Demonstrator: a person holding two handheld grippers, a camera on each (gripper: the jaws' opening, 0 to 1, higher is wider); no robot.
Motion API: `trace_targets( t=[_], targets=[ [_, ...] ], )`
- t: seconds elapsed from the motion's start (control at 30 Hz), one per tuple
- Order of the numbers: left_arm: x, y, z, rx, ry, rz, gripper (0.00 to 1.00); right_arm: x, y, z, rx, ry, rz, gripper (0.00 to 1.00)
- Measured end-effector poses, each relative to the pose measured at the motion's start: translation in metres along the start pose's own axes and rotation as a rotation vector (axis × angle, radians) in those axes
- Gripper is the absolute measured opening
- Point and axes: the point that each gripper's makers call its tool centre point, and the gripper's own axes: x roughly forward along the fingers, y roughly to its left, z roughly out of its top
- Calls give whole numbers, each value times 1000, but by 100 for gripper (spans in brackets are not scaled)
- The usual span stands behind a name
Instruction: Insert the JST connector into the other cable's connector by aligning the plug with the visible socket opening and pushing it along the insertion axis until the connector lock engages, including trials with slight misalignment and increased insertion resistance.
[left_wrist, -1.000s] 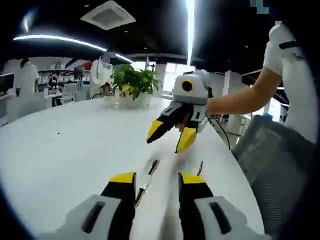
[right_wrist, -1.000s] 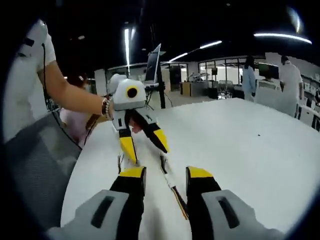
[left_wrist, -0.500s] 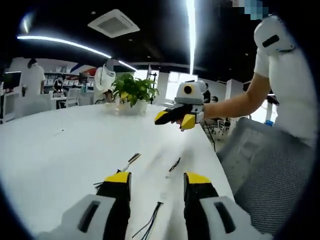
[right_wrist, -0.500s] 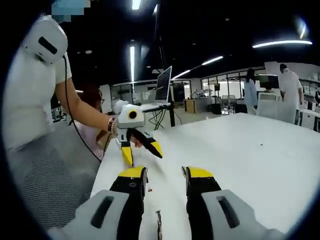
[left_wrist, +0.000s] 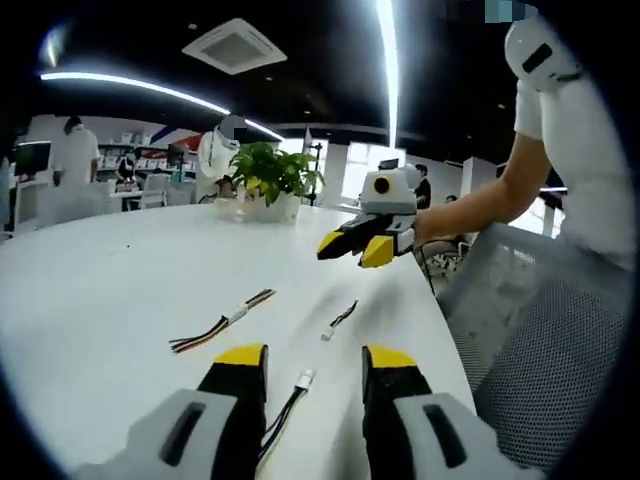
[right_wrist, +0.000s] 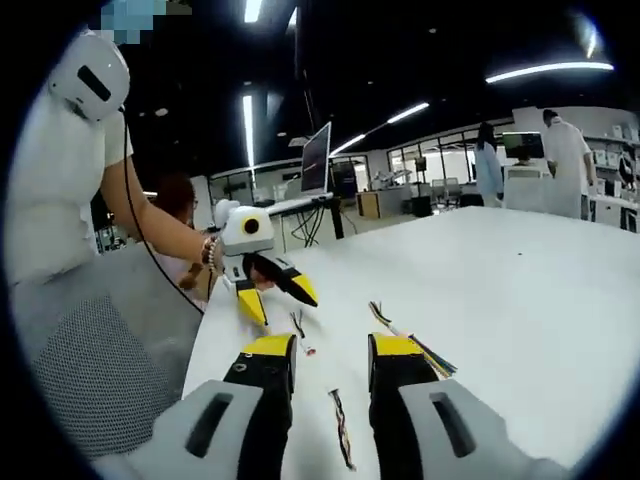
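Note:
Three short cables lie on the white table (left_wrist: 120, 270). One with a white connector (left_wrist: 303, 378) lies between my left gripper's (left_wrist: 317, 358) open jaws, not held. A second small cable (left_wrist: 340, 318) lies farther out, and a multi-coloured wire cable (left_wrist: 225, 322) to its left. My right gripper (left_wrist: 365, 240) hovers open beyond them, in a person's hand. In the right gripper view, a dark cable (right_wrist: 340, 432) lies between the open jaws of the right gripper (right_wrist: 332, 345). The white-connector cable (right_wrist: 301, 332) and the multi-coloured cable (right_wrist: 405, 335) lie ahead. The left gripper (right_wrist: 272, 288) is open above the table.
A potted plant (left_wrist: 265, 175) stands at the table's far side. A grey mesh chair (left_wrist: 530, 330) (right_wrist: 90, 370) sits by the table's edge beside the person. A monitor on a stand (right_wrist: 315, 160) and several people are far behind.
The two grippers, close together over the cables a second ago, have drawn apart and back. Both stayed open. The cables lie loose on the table.

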Motion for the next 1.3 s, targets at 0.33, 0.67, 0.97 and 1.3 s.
trace_targets(
  t=[0.33, 0.67, 0.97, 1.3],
  targets=[
    [5, 10, -18, -1, 58, 10, 28, 14, -1, -34, -99, 150, 47, 21],
    [7, 9, -21, 44, 60, -6, 19, 23, -3, -44, -170, 183, 57, 19],
    [8, 8, -31, 136, 118, -15, 11, 25, -2, -48, -203, 183, 58, 14],
    [7, 7, -31, 155, 125, -19, 1, 25, -4, -56, -226, 212, 57, 13]
  ],
)
